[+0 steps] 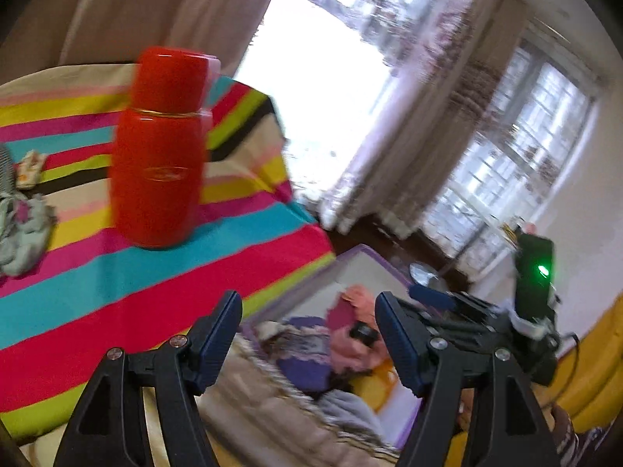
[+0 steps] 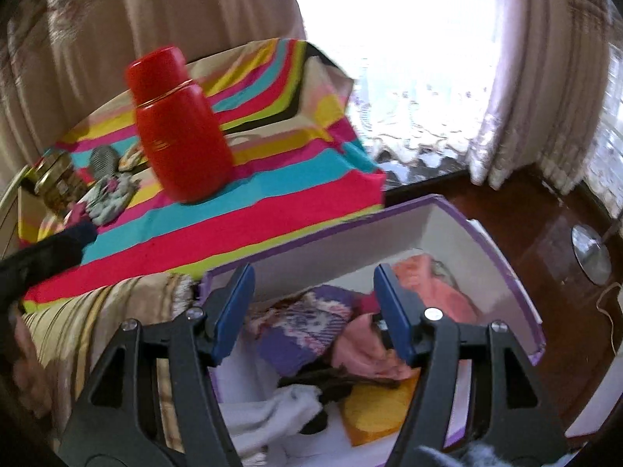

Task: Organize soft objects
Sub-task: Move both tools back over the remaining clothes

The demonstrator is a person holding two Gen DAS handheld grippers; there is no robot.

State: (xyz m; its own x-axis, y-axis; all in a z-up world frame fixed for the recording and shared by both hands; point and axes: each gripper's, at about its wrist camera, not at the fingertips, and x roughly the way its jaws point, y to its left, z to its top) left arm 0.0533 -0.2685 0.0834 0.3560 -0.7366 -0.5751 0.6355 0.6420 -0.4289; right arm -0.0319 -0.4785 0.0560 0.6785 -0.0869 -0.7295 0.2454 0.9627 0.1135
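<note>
Both the left gripper (image 1: 307, 334) and right gripper (image 2: 313, 311) stand half open, holding nothing. Folded soft garments (image 2: 311, 330) lie in the purple-rimmed box (image 2: 521, 284) beside the striped cloth (image 2: 233, 229); a crumpled piece (image 2: 109, 198) remains on it, near the red flask (image 2: 179, 124) (light and limp, probably best pinched at a raised fold).

Blown-out daylight from the window (image 1: 323, 89) glares, motion blur smears both fisheye views, edges curve dark.

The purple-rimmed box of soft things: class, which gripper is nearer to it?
Right. The right gripper hangs directly over the box, above its clothes; the left gripper sits beside it, by the striped cloth.
</note>
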